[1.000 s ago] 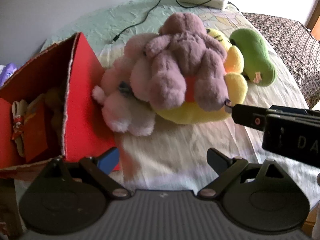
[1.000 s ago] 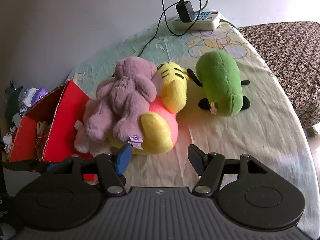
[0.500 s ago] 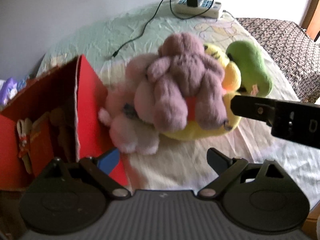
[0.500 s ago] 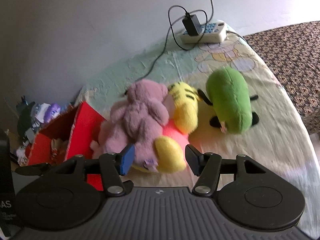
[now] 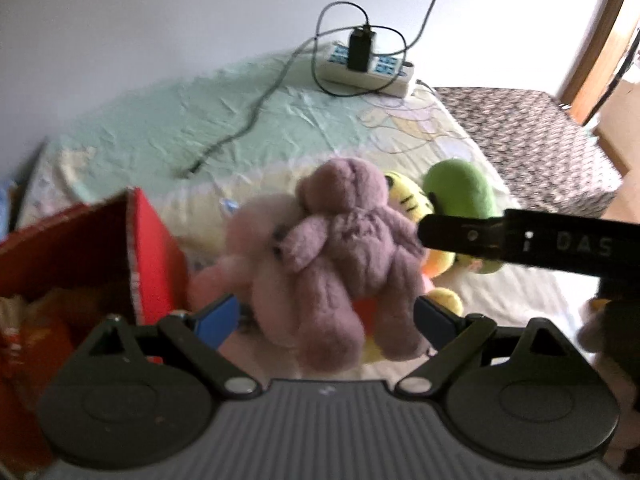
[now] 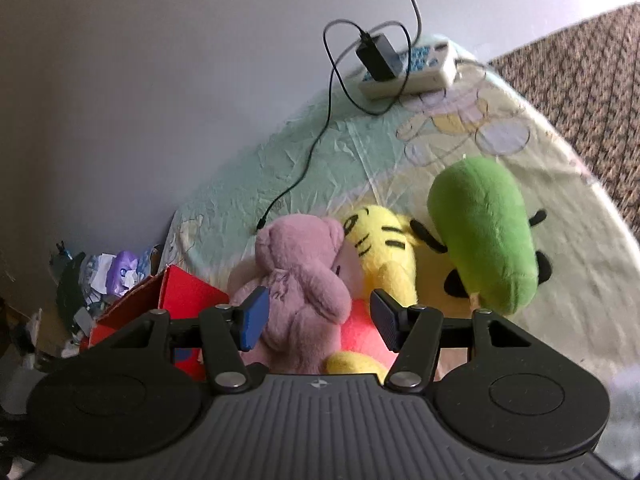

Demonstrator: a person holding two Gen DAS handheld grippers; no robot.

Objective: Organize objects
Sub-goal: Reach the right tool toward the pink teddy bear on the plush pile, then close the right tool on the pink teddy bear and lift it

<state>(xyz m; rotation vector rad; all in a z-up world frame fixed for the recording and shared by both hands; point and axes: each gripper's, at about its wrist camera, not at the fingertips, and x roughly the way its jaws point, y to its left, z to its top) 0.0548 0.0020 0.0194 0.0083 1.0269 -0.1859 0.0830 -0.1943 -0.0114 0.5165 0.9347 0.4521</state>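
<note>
A purple plush bear [image 5: 348,252] lies on top of a pile of soft toys on the bed, over a pale pink plush [image 5: 256,232] and a yellow striped plush [image 5: 408,200]. A green plush [image 5: 460,188] lies just to the right. My left gripper [image 5: 324,316] is open, and the bear's legs sit between its fingers. In the right wrist view the bear [image 6: 304,280] also sits between the fingers of my open right gripper [image 6: 318,314], with the yellow plush [image 6: 384,248] and green plush [image 6: 484,232] beside it. The right gripper's black body [image 5: 520,240] crosses the left view.
An open red box [image 5: 80,240] with things inside stands left of the pile, also seen as the red box [image 6: 180,292]. A power strip [image 6: 408,68] with a charger and a trailing cable lies at the far end. Clutter [image 6: 112,272] sits beside the bed's left edge.
Both grippers have closed in on the toy pile. The purple bear, well ahead of the fingers before, now lies between the fingers of each. Both stay open.
</note>
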